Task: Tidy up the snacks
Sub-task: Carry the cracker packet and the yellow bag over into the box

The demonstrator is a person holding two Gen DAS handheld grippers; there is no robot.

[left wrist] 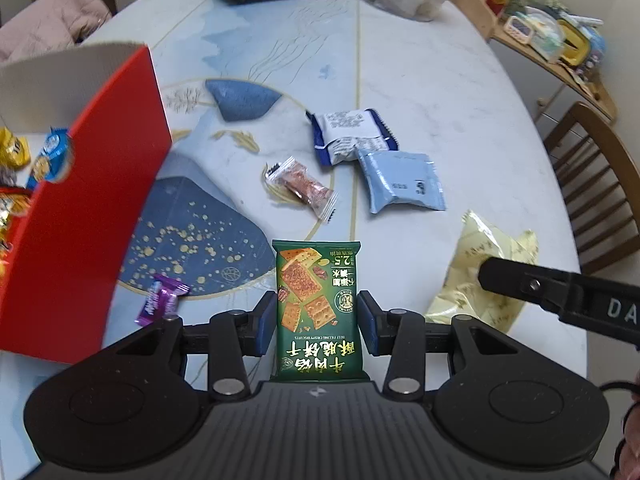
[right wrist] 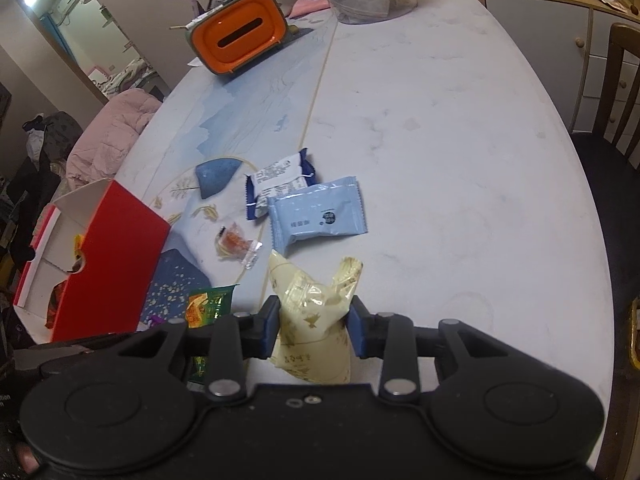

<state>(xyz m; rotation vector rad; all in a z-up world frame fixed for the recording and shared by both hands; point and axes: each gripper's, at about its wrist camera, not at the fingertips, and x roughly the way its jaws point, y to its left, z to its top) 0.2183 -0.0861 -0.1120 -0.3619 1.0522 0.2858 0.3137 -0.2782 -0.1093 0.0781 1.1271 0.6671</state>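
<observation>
A: What does the left claw (left wrist: 319, 314) hold?
B: It is clamped on one green biscuit pack (left wrist: 319, 312). The pack's long side points away from the claw, over the desk (left wrist: 440, 92).
A: And the right claw (right wrist: 313, 330)?
B: It squeezes one pale yellow bag (right wrist: 310, 320), all crumpled, its twisted end up.
A: What lies on the desk?
B: One dark blue pack (left wrist: 352, 134), touching one light blue pack (left wrist: 402, 182). One clear wrapped sweet (left wrist: 304, 188) lies near them. One purple candy (left wrist: 160, 300) lies just beside the red box (left wrist: 92, 208).
A: Anything in the box?
B: Yes, some snacks, but I cannot count them. An orange holder (right wrist: 240, 36) stands far back.
</observation>
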